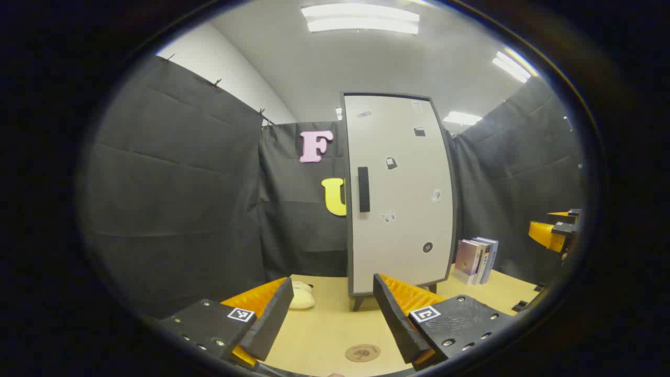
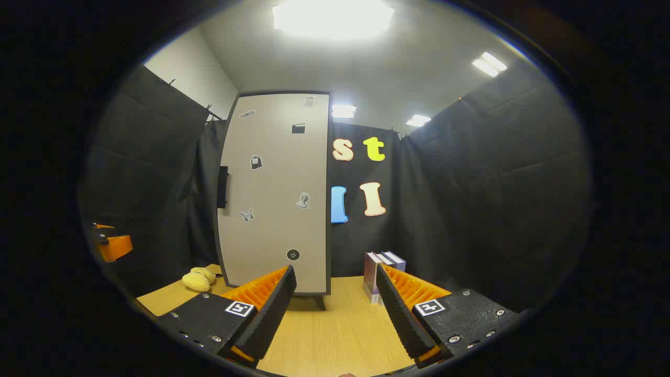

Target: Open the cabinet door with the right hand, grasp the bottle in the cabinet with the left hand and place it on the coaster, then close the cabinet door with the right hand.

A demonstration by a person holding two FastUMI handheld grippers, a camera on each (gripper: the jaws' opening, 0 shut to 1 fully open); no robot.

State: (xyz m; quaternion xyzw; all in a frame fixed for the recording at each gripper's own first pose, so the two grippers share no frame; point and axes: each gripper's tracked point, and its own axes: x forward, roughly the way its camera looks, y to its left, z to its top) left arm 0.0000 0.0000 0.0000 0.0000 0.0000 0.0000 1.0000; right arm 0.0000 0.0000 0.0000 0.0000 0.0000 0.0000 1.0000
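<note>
A tall light-grey cabinet (image 1: pixel 400 193) stands on the wooden table with its door shut; a dark handle (image 1: pixel 363 189) runs down the door's left edge. The same cabinet (image 2: pixel 275 193) appears in the right gripper view, its handle (image 2: pixel 222 187) at the left edge. A round brown coaster (image 1: pixel 362 352) lies on the table between my left gripper's fingers. My left gripper (image 1: pixel 331 314) is open and holds nothing, some way in front of the cabinet. My right gripper (image 2: pixel 335 309) is open too, facing the cabinet's right part. The bottle is hidden behind the door.
Several books (image 1: pixel 475 260) stand upright right of the cabinet, also visible as books (image 2: pixel 382 272) in the right gripper view. A pale yellow soft toy (image 2: pixel 198 279) lies left of the cabinet on the table (image 2: pixel 335 335). Black cloth walls close in the booth.
</note>
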